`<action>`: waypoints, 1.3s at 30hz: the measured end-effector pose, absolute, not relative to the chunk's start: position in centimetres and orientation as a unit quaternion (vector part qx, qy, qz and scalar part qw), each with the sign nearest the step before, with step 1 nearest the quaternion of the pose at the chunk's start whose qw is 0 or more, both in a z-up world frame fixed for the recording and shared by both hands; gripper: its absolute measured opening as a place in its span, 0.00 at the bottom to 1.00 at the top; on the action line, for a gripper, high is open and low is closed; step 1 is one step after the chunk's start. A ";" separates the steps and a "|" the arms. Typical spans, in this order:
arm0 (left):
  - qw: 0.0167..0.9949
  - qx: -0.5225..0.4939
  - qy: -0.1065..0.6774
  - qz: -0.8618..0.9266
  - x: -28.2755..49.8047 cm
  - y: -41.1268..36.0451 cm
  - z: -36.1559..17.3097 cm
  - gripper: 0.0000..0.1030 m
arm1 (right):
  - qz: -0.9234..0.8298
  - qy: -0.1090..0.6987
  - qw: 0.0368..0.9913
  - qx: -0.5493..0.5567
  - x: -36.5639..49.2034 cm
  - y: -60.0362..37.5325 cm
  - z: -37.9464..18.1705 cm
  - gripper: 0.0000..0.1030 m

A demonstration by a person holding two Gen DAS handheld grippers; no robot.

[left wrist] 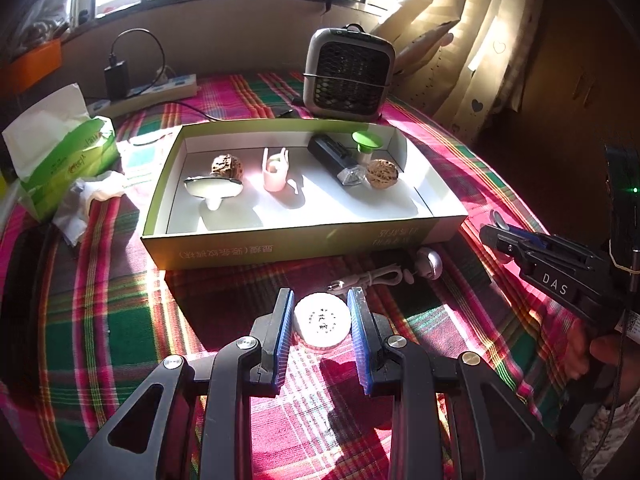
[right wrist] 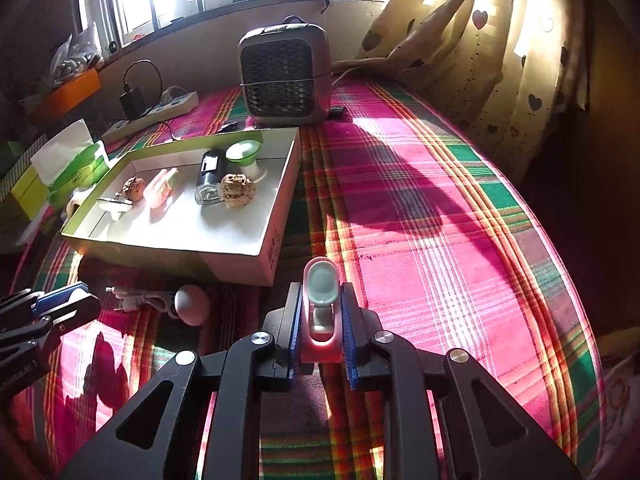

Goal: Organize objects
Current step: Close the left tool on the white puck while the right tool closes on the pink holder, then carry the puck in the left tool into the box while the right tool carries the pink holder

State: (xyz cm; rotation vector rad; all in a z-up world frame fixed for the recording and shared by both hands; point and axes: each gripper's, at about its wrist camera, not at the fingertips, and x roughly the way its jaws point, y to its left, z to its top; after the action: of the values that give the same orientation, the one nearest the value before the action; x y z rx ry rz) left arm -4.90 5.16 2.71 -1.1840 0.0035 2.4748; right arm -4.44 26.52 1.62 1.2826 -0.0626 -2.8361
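Observation:
My left gripper (left wrist: 321, 300) is shut on a round white jar (left wrist: 322, 322) that stands on the plaid cloth, one blue pad pressed against each side. My right gripper (right wrist: 322, 289) is shut on a small pink holder with a grey-green scoop-shaped top (right wrist: 321, 280). In the left wrist view it hangs at the right (left wrist: 491, 233), just off the box's corner. The open green cardboard box (left wrist: 304, 242) holds two walnuts (left wrist: 383, 173), a pink stand (left wrist: 274, 174), a black device (left wrist: 330, 154), a green funnel (left wrist: 366, 142) and a white funnel (left wrist: 213, 190).
A white cable (left wrist: 368, 280) and a pale round object (left wrist: 429, 262) lie in front of the box. Behind it stand a small grey fan (left wrist: 346, 70) and a power strip (left wrist: 160, 90). A green tissue pack (left wrist: 68, 152) sits at the left. A curtain (right wrist: 500, 60) hangs at the right.

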 end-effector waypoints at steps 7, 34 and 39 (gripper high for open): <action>0.198 -0.417 -0.003 0.887 -5.5 4.7 3.5 0.24 | -0.914 -0.017 0.027 0.405 -4.7 26.0 2.5 0.18; 0.177 -0.409 -0.017 0.895 -11.6 3.1 4.8 0.24 | -0.906 -0.004 0.135 0.401 -10.3 21.0 4.4 0.18; 0.169 -0.416 -0.017 0.893 -12.5 2.8 4.1 0.24 | -0.901 -0.003 0.158 0.404 -11.9 19.8 4.1 0.18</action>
State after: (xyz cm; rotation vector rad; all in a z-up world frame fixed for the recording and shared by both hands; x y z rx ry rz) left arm -12.54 2.82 4.05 -1.1836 -0.0489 2.5395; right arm -11.88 19.82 4.07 1.1566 -0.0091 -2.5764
